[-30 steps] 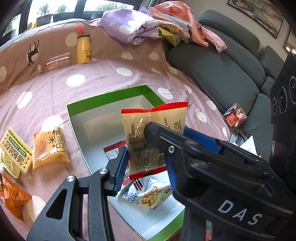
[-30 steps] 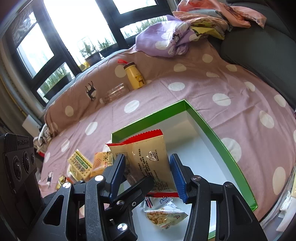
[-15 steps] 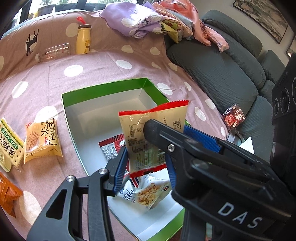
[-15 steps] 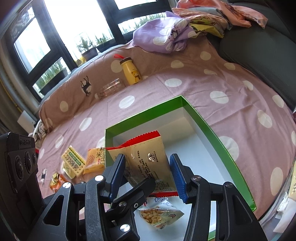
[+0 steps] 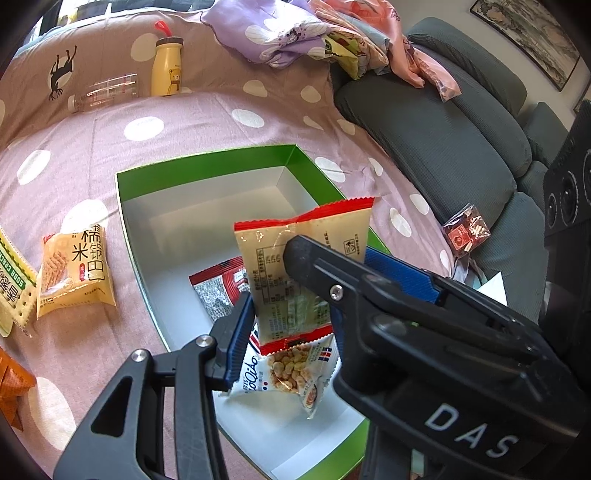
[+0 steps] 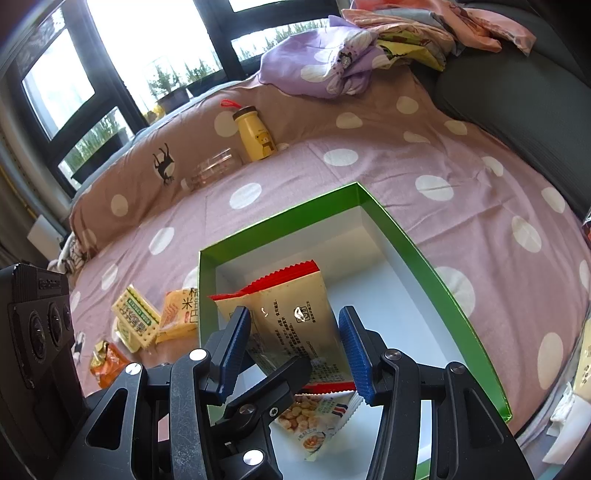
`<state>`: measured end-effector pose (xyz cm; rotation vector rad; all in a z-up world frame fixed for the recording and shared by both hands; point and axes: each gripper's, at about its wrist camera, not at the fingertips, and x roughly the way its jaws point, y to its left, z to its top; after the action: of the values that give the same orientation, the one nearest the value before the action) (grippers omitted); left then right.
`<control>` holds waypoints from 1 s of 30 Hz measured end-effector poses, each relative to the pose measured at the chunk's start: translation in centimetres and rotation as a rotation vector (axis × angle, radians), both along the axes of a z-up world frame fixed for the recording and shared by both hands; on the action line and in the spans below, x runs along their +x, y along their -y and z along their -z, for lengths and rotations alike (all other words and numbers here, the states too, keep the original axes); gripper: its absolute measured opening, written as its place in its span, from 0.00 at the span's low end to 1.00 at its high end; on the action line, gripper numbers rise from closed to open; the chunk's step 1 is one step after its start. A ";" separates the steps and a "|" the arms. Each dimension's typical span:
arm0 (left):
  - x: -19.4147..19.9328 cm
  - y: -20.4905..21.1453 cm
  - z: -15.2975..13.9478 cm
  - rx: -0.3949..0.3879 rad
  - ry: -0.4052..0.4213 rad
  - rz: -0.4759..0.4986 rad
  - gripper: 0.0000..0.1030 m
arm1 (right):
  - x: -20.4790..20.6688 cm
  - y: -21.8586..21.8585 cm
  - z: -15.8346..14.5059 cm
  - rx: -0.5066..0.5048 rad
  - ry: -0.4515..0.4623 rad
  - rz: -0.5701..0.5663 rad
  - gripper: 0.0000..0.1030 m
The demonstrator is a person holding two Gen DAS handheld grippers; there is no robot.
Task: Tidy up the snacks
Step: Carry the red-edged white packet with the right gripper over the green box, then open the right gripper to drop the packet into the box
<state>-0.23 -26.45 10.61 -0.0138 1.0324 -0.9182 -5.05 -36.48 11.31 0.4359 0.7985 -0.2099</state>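
A beige snack packet with red ends [image 5: 266,258] [image 6: 291,314] hangs upright over the green-rimmed white box [image 5: 207,158] [image 6: 277,218]. My left gripper [image 5: 290,314] is shut on the packet's lower half. My right gripper [image 6: 293,317] also has its blue pads on the packet's two side edges. In the left wrist view, one right finger [image 5: 332,273] crosses in front of the packet. In the right wrist view, a left finger [image 6: 288,373] covers its bottom. Below in the box lie a white peanut packet [image 5: 288,369] [image 6: 314,417] and a red-and-silver packet [image 5: 218,288].
On the dotted pink cloth left of the box lie a yellow cracker packet [image 5: 74,269], a green soda cracker packet [image 5: 14,291] and an orange packet [image 5: 11,384]. Behind are a yellow bottle [image 5: 168,70], a clear bottle [image 5: 107,90] and piled clothes [image 5: 295,33]. A small red packet [image 5: 465,232] rests on the grey sofa [image 5: 443,129].
Both grippers keep the packet between them in the same pose. Both views have tipped slightly, so the box now sits a little farther up the left wrist frame.
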 end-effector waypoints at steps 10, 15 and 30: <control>0.2 0.4 1.1 0.017 -0.032 0.001 0.40 | 0.5 0.3 0.9 0.001 -0.042 0.003 0.52; 0.0 0.7 1.5 0.034 -0.022 0.006 0.40 | 0.7 0.4 1.2 0.012 -0.052 0.006 0.52; 0.2 -1.3 0.9 0.018 -0.014 -0.028 0.58 | 0.5 1.0 1.5 0.009 -0.083 0.060 0.53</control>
<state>-0.01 -25.15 9.67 -0.0201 1.0512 -0.8846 -4.55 -37.49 9.86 0.4630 0.8685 -0.2819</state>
